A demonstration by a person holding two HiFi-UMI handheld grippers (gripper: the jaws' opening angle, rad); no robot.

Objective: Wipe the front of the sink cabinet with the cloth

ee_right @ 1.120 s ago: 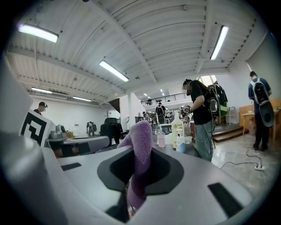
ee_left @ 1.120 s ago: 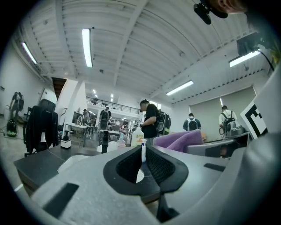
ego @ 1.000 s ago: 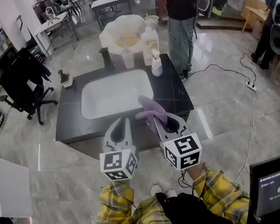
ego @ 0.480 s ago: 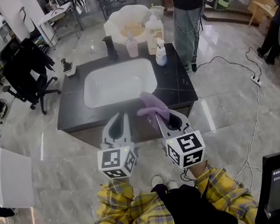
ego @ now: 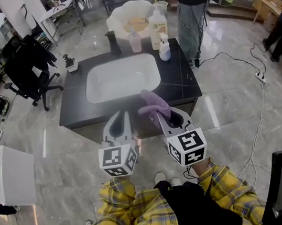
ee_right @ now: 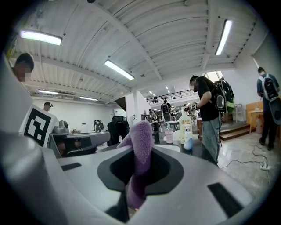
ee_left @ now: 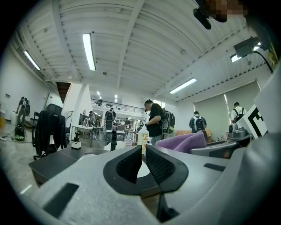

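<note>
Right gripper [ego: 167, 119] clamped on purple cloth [ego: 154, 103], jaws closed on its middle, cloth end sticking up past them; left gripper [ego: 122, 122] just beside it, jaws almost together, thin wedge gap, nothing between; both held near front edge of sink cabinet [ego: 77, 111]; cloth contact with cabinet unclear; bottles [ego: 158, 27] at counter's far edge, behind white basin [ego: 122, 78].

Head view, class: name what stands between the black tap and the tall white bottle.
A small pink bottle stands between the tap and the tall white bottle, seen in the head view.
</note>
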